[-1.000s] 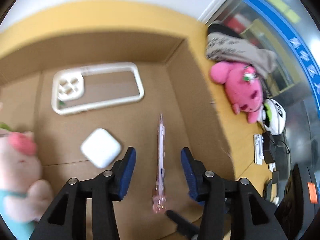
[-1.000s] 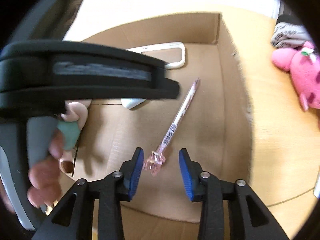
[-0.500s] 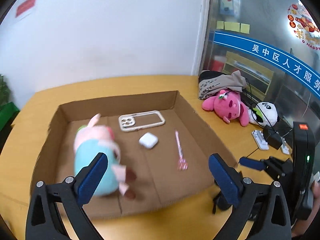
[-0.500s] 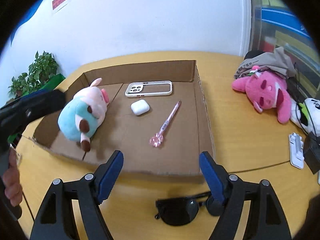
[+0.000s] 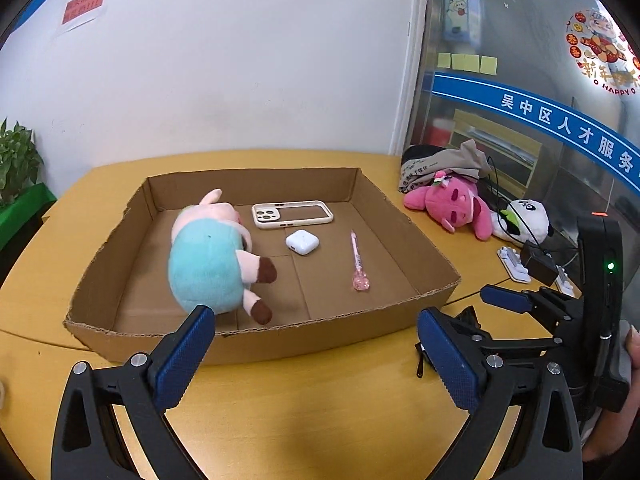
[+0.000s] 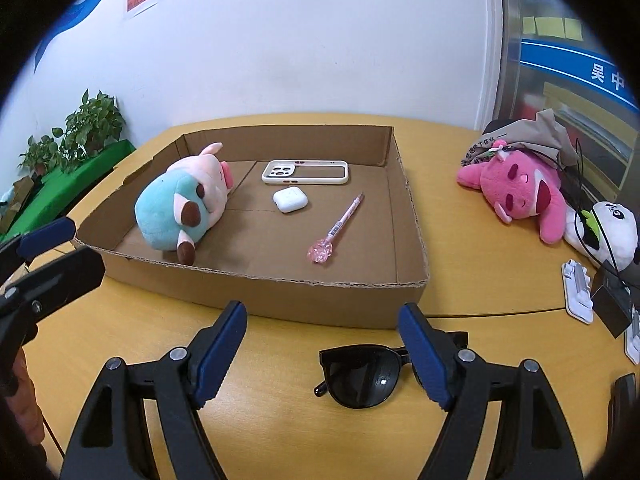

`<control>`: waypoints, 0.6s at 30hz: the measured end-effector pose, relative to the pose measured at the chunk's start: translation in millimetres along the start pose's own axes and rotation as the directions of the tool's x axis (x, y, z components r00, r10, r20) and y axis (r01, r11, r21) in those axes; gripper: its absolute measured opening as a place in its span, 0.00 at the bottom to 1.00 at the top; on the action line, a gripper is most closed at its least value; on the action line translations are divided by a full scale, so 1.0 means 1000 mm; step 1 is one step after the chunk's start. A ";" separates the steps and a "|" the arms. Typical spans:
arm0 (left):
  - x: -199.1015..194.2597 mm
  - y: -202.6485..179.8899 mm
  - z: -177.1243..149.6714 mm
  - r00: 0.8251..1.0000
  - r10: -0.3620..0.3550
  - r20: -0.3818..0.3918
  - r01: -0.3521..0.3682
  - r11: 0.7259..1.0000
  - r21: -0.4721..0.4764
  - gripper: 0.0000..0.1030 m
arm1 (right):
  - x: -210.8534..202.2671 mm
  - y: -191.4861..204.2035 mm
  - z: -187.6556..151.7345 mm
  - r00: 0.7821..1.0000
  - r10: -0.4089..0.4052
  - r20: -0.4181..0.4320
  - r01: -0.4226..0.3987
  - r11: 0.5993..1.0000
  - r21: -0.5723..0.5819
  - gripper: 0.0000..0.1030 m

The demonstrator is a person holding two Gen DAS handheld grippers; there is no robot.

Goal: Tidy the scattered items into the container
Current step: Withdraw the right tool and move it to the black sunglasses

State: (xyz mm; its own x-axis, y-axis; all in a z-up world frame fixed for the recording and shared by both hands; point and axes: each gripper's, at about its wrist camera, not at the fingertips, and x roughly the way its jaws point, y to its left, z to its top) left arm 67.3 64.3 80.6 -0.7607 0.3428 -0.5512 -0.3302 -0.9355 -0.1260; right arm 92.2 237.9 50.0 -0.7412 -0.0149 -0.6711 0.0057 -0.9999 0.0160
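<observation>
My cardboard box (image 6: 280, 292) holds the pig toy (image 6: 180, 204), phone case (image 6: 304, 172), earbud case (image 6: 290, 199) and pink pen (image 6: 340, 226) on the yellow table (image 6: 280, 420) by a white wall (image 6: 300, 40), black sunglasses (image 6: 360, 376) lie outside, and my left gripper (image 5: 316, 364) and right gripper (image 6: 320, 356) gape empty.

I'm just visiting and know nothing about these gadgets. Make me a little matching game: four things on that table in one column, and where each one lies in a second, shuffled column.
Things
1. sunglasses
2. pink pen
3. pink plush toy
4. phone case

Places
A. in the cardboard box, near its far wall
B. on the table, outside the box, by the panda toy
C. on the table in front of the box, near the right gripper
D. in the box, right of the white earbud case

Pairs: 1-C, 2-D, 3-B, 4-A
</observation>
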 end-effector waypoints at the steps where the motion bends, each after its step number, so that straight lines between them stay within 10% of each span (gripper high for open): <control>1: 0.000 0.001 0.000 1.000 0.000 0.000 0.000 1.000 -0.004 0.99 | -0.001 0.001 0.000 1.000 -0.001 0.003 0.001 1.000 -0.004 0.76; 11: 0.008 0.002 -0.007 1.000 -0.012 -0.020 0.012 1.000 -0.027 0.99 | -0.001 -0.008 0.001 0.999 0.033 0.009 -0.033 0.999 -0.006 0.76; 18: 0.024 -0.004 -0.023 0.994 -0.074 -0.084 0.071 0.997 -0.039 0.99 | 0.015 -0.086 -0.005 0.997 0.059 -0.046 -0.053 0.990 0.128 0.76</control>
State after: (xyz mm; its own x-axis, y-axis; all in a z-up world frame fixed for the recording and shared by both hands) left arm 63.1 74.3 49.3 -0.6845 0.4024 -0.6080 -0.3613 -0.9115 -0.1966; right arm 84.2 324.0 35.0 -0.7077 -0.0743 -0.7026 -0.0409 -0.9885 0.1458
